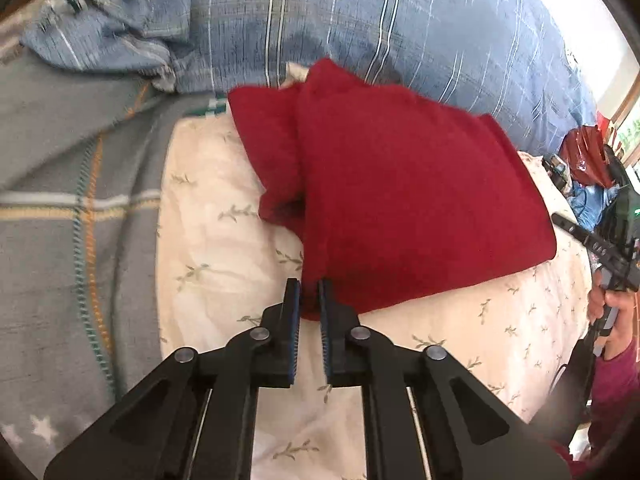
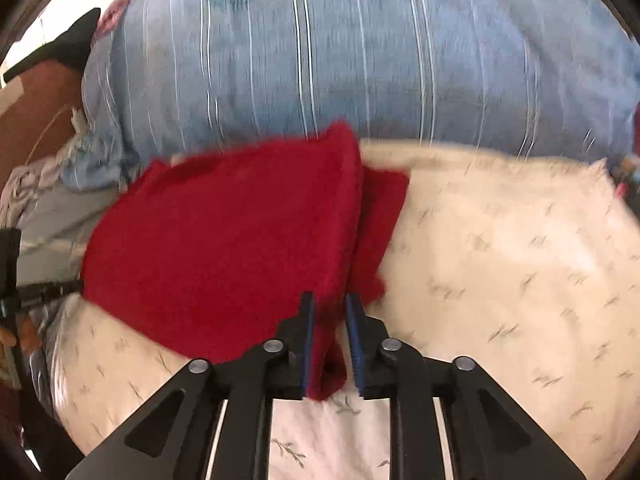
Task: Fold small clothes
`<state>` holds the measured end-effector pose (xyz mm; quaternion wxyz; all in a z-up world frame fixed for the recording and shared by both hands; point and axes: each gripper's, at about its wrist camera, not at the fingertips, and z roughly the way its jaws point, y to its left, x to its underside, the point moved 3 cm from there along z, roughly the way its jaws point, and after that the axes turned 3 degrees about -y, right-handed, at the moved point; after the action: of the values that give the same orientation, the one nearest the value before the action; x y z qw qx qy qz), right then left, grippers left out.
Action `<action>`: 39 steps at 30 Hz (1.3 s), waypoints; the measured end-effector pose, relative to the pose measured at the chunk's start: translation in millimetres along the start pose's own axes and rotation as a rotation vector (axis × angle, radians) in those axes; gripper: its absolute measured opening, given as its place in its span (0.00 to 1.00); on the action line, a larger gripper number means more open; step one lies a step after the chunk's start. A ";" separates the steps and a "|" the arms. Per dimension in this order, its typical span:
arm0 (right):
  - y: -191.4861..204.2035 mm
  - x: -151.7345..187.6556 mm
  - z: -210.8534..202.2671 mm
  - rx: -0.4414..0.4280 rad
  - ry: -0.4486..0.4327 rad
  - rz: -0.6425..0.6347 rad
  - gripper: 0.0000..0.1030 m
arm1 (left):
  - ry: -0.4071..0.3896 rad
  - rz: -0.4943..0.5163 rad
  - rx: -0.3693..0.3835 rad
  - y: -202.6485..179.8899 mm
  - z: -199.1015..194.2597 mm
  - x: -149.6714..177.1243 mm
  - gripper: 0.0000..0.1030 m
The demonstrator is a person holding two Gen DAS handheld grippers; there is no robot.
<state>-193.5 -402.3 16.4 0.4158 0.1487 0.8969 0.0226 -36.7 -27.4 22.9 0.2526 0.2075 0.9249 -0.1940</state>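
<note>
Garment (image 1: 400,200) on sheet (image 1: 216,240), pillow (image 1: 400,20) behind, blanket (image 1: 60,200) left

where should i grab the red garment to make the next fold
Take the red garment by its near corners, coming from the near side, low along the cream sheet. The folded layers stack there, so one pinch catches them all. The left gripper and the right gripper each have a near corner between the fingers now.

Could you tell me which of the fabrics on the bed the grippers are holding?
The red garment: both the left gripper and right gripper pinch its near edge. The floral sheet and blue striped duvet lie untouched.
</note>
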 end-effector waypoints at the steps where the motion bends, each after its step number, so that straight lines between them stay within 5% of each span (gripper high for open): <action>1: 4.6 -6.0 -7.8 0.002 -0.033 -0.018 0.37 | -0.030 0.002 -0.045 -0.5 -7.3 -3.1 0.18; 2: 11.3 -13.3 -11.9 0.000 -0.060 -0.035 0.40 | -0.049 0.002 -0.078 -1.2 -10.2 -5.7 0.25; 4: 35.1 -30.5 -4.1 -0.017 -0.079 -0.097 0.42 | -0.096 -0.021 -0.110 -2.9 -14.9 -14.5 0.56; 8: 74.8 -61.0 46.8 -0.052 -0.027 -0.126 0.42 | -0.124 -0.095 -0.128 -10.1 -7.4 -28.4 0.56; 15: 193.4 -111.6 121.2 -0.341 0.064 -0.140 0.44 | -0.140 -0.110 -0.239 0.3 15.3 -25.3 0.56; 21: 259.0 -123.7 186.7 -0.317 0.229 -0.126 0.55 | -0.145 -0.178 -0.169 20.3 21.8 -26.5 0.66; 23: 271.4 -117.7 211.9 -0.273 0.291 -0.149 0.44 | -0.144 -0.161 -0.169 19.1 22.4 -26.5 0.66; 24: 275.9 -113.4 225.6 -0.228 0.316 -0.171 0.10 | -0.144 -0.153 -0.171 18.4 22.2 -26.5 0.67; 25: 277.5 -111.0 232.9 -0.207 0.328 -0.191 0.05 | -0.145 -0.146 -0.173 18.3 21.4 -27.0 0.67; 33: 295.3 -112.8 239.3 -0.292 0.250 -0.184 0.00 | -0.145 -0.164 -0.156 22.1 20.4 -33.8 0.68; 35: 301.3 -102.6 251.0 -0.239 0.265 -0.230 0.00 | -0.148 -0.158 -0.165 21.2 21.0 -33.7 0.69; 39: 295.6 -96.8 231.8 -0.308 0.227 -0.183 0.07 | -0.147 -0.157 -0.170 21.0 22.2 -33.8 0.70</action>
<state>113.3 -167.0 -14.9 0.3303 -0.0022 0.9337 0.1383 8.6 -29.8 18.3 0.3207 0.0975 0.9304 -0.1486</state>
